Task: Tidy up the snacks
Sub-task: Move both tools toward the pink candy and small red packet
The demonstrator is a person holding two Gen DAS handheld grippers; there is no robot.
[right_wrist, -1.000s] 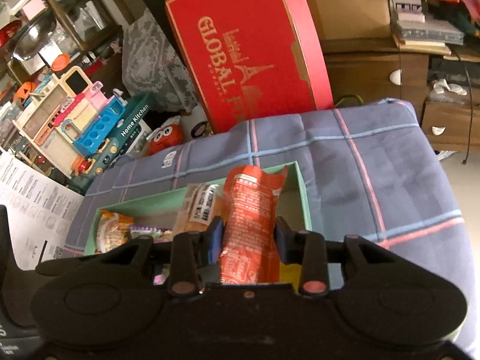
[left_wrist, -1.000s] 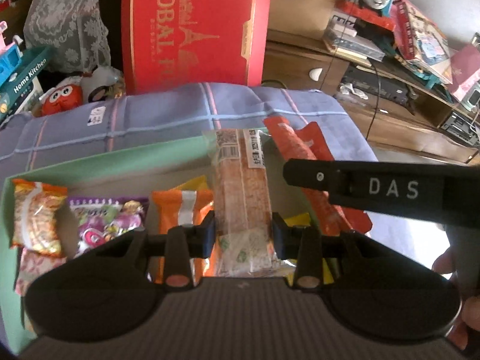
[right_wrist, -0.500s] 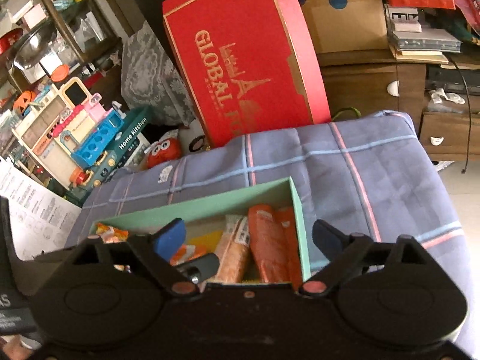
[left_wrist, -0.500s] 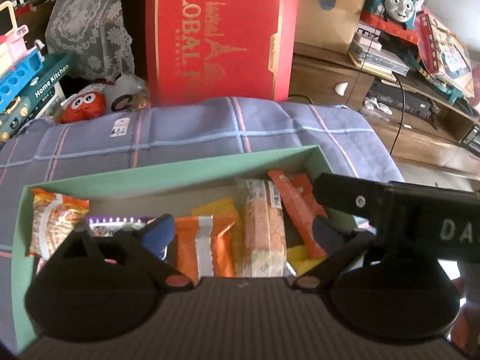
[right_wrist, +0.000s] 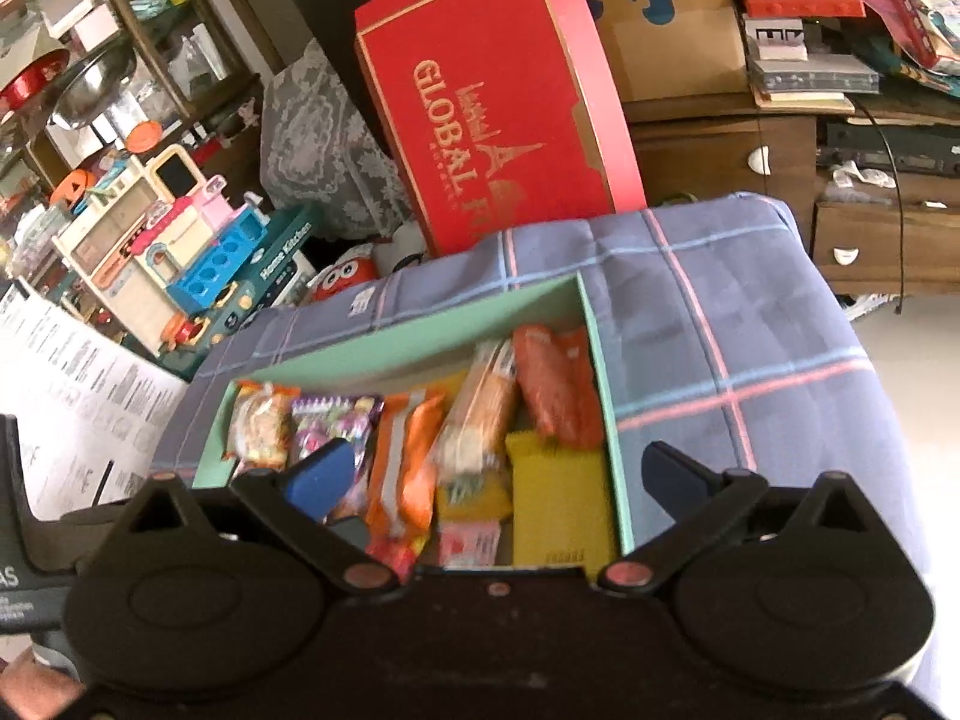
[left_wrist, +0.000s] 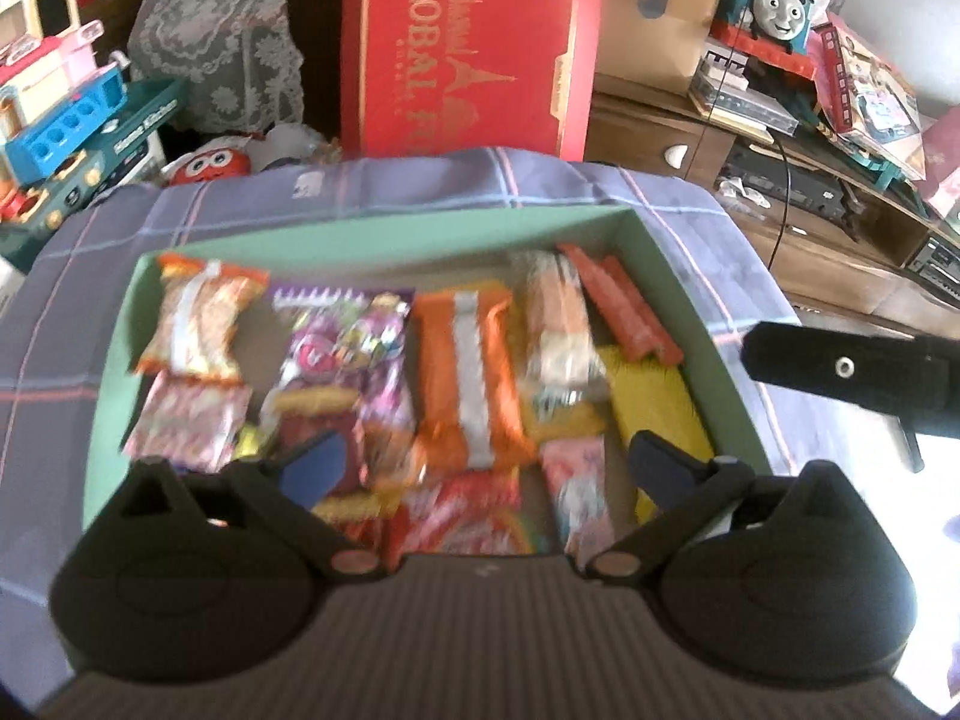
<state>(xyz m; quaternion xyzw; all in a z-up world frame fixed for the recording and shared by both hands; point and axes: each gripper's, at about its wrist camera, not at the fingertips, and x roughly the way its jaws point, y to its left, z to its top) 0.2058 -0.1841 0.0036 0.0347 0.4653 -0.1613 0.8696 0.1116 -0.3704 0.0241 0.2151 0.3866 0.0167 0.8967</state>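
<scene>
Now both pairs of tongs stand spread wide with nothing between their pads, each having just been opening. The left tongs (left_wrist: 486, 456) hang over the near half of the green box (left_wrist: 384, 228), which sits on a surface covered in blue plaid cloth (left_wrist: 708, 222); what lies under the cloth cannot be told. The right tongs (right_wrist: 501, 468) hover at the box's near right corner, and part of them shows as a black bar at the right edge of the left wrist view. Inside the box the snacks lie side by side: a long orange biscuit pack (left_wrist: 555, 312) in clear wrap lies right of centre, and just to its right, against the far right wall, lies a red-orange packet (left_wrist: 618, 306). Left of the biscuits is an orange wrapper with a silver stripe (left_wrist: 468, 372), then a purple candy bag (left_wrist: 342, 342), and an orange-and-white bag (left_wrist: 198, 318) in the far left corner. A yellow packet (right_wrist: 558, 498) lies near the right wall. Beyond the cloth, a red box lettered GLOBAL (right_wrist: 498, 108) leans upright.
</scene>
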